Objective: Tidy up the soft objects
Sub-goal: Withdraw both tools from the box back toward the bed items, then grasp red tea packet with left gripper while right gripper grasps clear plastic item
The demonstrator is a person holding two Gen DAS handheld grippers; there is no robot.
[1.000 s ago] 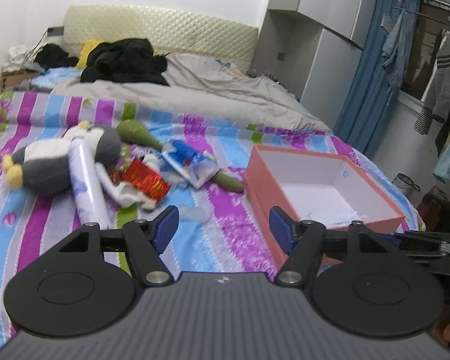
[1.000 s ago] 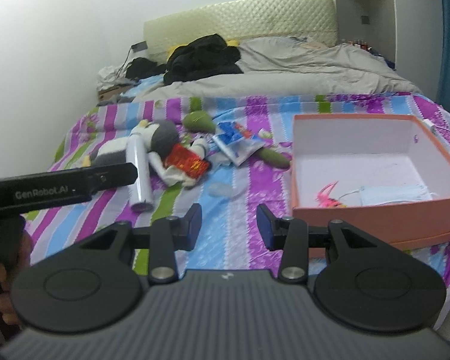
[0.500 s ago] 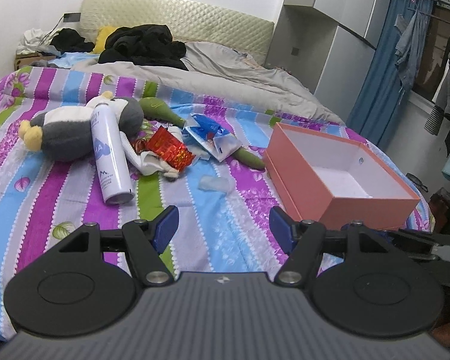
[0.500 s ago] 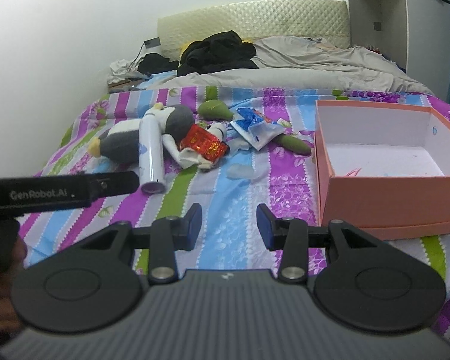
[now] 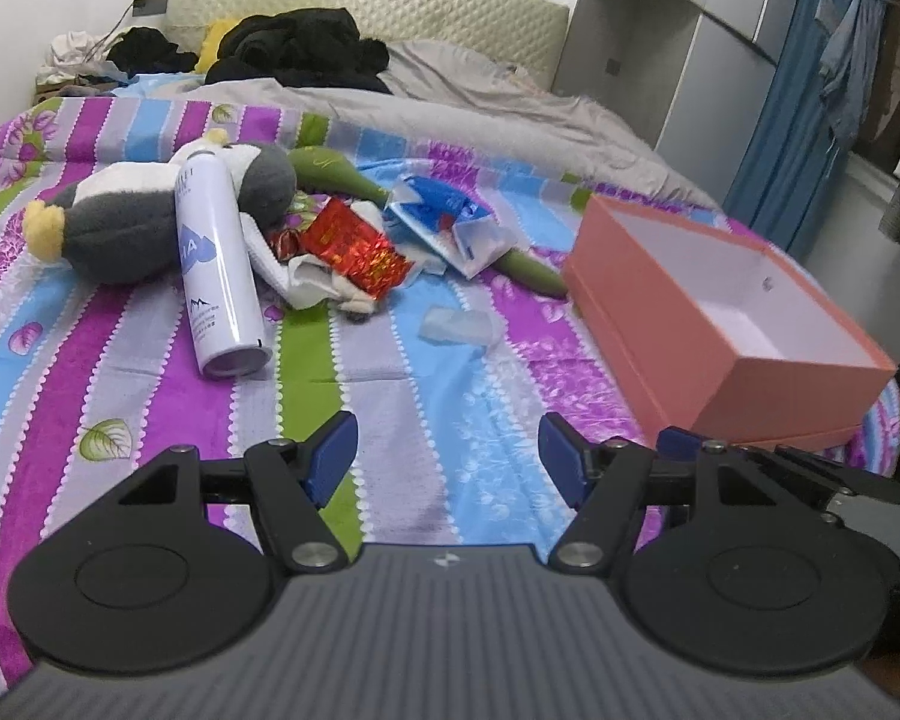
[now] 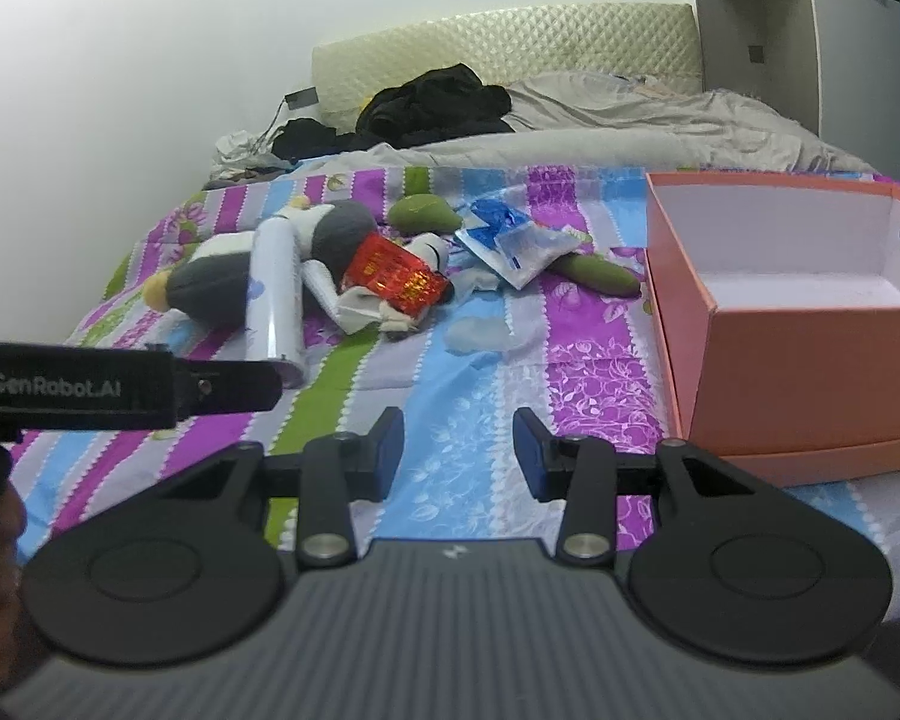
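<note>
Penguin plush (image 5: 132, 228) lies ahead-left of both released, empty tongs, left (image 5: 447, 456) and right (image 6: 457, 450); box (image 6: 810, 354) ahead-right.

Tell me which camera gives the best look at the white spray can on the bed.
The left wrist view. There the white spray can lies close and sharp, its full length, blue label and base showing, leaning on the grey plush toy. In the right wrist view the can is smaller and softer, and the left claw's black body crosses its base.
</note>
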